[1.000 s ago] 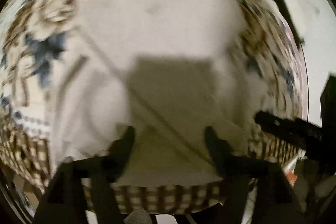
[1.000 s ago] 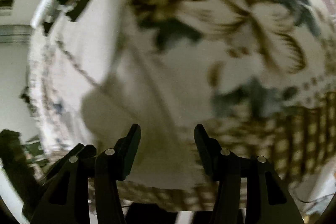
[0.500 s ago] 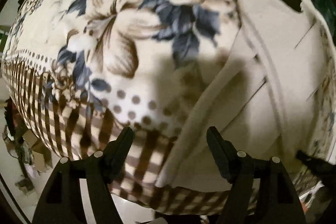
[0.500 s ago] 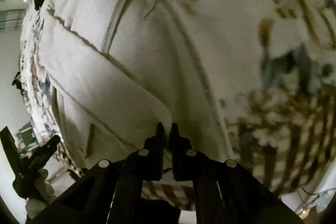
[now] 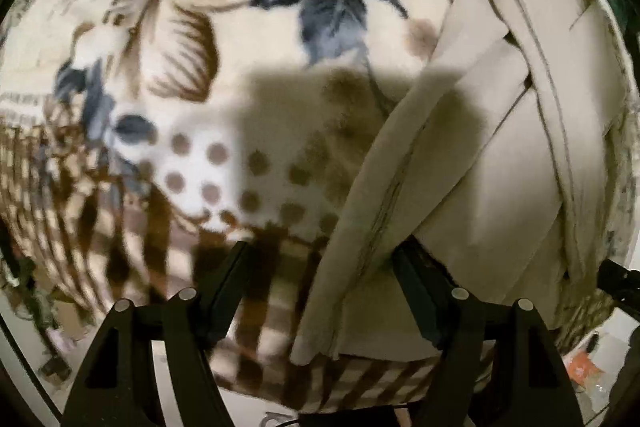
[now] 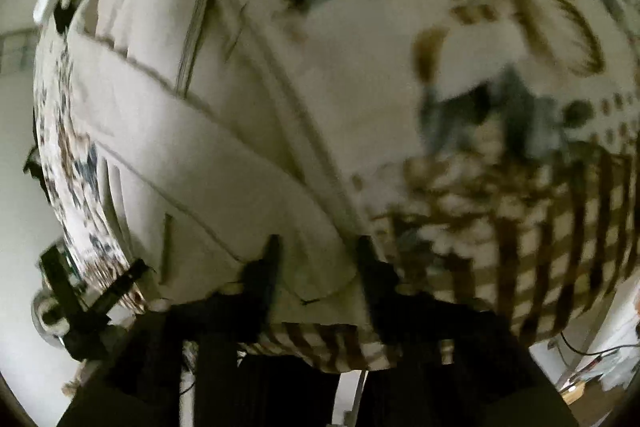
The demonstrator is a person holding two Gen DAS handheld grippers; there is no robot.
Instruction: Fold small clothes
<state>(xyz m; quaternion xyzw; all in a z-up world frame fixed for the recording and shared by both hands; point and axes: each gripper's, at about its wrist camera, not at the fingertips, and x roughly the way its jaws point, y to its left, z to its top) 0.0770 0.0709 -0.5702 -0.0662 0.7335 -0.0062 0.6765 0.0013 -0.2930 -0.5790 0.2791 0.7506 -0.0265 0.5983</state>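
A beige garment (image 5: 500, 155) lies partly folded on a floral and checked blanket (image 5: 192, 75). In the left wrist view its long folded edge runs down between my open left gripper's (image 5: 324, 259) fingers. In the right wrist view the same garment (image 6: 208, 147) fills the left half, with a folded band crossing it. My right gripper (image 6: 318, 251) is open, its fingers on either side of the garment's rounded corner at the blanket's near edge. Nothing is held.
The blanket (image 6: 500, 75) covers the whole work surface and drops off at the near edge. The other gripper (image 6: 80, 291) shows at lower left in the right wrist view. Clutter lies on the floor beyond the edge (image 5: 584, 371).
My right gripper, shut on the garment's corner half a second ago, has opened. My left gripper has moved in closer to the garment's folded edge and stays open.
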